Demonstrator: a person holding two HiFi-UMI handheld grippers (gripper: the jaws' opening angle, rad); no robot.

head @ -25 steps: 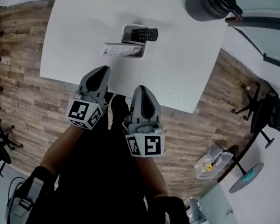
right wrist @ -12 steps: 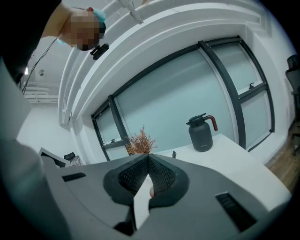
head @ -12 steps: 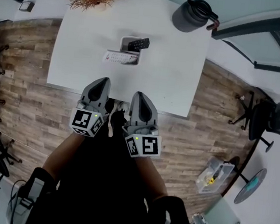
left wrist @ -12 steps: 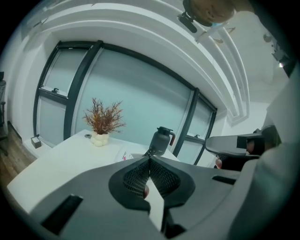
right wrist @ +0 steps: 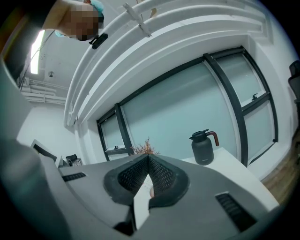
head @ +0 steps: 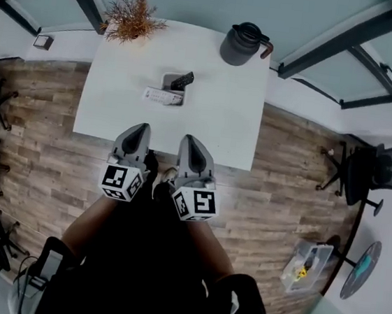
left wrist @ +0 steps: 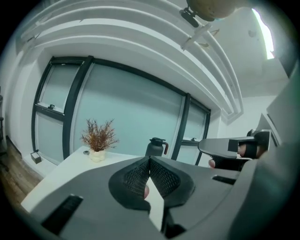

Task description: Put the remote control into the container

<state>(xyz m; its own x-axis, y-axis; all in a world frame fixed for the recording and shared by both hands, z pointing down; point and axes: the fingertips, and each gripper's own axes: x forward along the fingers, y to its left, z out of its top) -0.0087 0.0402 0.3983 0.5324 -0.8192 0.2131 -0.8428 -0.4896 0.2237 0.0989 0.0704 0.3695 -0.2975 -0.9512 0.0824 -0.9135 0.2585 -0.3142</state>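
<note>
The plant (head: 131, 19) stands at the far left corner of the desk (head: 215, 113). The left gripper (head: 137, 128) hangs at the near edge, jaws clenched and empty. The container (head: 170, 83) sits mid-desk, toward the far edge. The remote (head: 183, 80) lies inside it, one end over the right rim. The right gripper (head: 188, 140) hangs beside the left, jaws clenched and empty. The jug (head: 242, 44) stands at the far right corner.

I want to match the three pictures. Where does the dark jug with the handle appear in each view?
Head view: the dark jug is at the top, a little right of centre, at the far edge of the white table.
Left gripper view: the jug is near the middle, slightly low.
Right gripper view: the jug is right of centre.
Shared landmark: the dried plant, left of the jug in every view.
</note>
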